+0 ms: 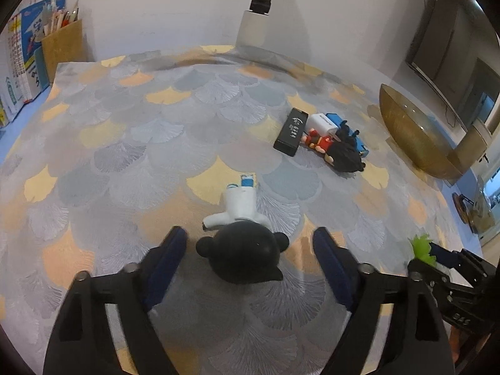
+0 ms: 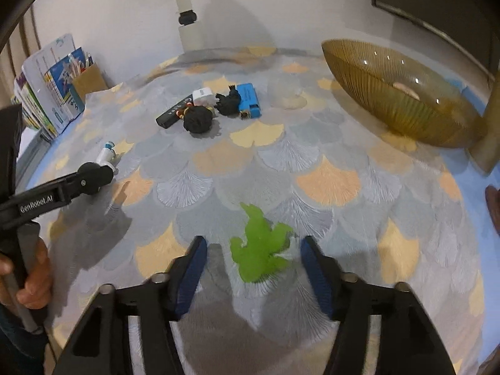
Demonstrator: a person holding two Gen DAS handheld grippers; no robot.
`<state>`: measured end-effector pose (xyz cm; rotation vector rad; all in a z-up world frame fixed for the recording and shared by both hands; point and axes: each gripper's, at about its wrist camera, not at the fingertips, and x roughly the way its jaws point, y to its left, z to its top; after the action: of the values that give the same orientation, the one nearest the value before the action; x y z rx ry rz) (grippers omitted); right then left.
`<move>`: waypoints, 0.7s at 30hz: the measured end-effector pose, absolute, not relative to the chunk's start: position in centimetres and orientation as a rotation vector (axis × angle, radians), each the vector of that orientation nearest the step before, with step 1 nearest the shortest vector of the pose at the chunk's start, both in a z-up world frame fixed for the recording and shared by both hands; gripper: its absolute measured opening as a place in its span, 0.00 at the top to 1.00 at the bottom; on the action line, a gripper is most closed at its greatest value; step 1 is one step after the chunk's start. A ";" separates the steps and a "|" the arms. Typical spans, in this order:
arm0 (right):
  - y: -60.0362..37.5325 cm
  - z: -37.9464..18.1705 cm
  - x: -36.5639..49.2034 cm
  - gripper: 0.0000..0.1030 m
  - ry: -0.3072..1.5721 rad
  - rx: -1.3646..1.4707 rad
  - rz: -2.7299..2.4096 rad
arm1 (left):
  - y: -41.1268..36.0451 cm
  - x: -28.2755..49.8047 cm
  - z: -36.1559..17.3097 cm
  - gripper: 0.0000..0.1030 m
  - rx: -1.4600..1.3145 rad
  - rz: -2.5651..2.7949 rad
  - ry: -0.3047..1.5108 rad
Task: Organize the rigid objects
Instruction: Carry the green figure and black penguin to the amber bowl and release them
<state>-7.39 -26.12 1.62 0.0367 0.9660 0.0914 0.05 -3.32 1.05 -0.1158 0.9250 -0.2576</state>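
The white-bodied figurine (image 1: 239, 237), long axis running forward, is being straddled untouched by the wide-spread left tool (image 1: 250, 243), while the green toy (image 2: 261, 247) is being framed between the right tool's (image 2: 253, 251) wide fingers.

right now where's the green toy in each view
Left wrist view: the green toy shows only as a sliver at the lower right edge, by the tip of the right gripper.
Right wrist view: the green toy lies on the patterned cloth at lower centre, between the open fingers of the right gripper.
Shared landmark: the amber bowl, far right in both.
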 end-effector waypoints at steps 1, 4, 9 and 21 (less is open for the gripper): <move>-25.8 1.6 -7.4 0.68 0.957 0.000 0.074 | -3.4 0.0 1.1 0.48 -0.107 -0.251 0.922; -25.6 2.0 -7.8 0.68 0.940 -0.012 0.086 | -3.8 -0.3 1.3 0.49 -0.084 -0.255 0.920; -27.8 6.0 -9.1 0.68 0.854 0.059 0.097 | -5.6 -1.3 4.8 0.49 -0.050 -0.286 0.860; -43.8 19.1 -7.7 0.68 0.596 0.228 -0.165 | -22.3 2.4 18.1 0.49 0.091 -0.610 0.622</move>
<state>-7.70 -43.78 19.07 0.2277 0.5962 -0.1653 2.45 -22.34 18.08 0.0912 0.6217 -0.6104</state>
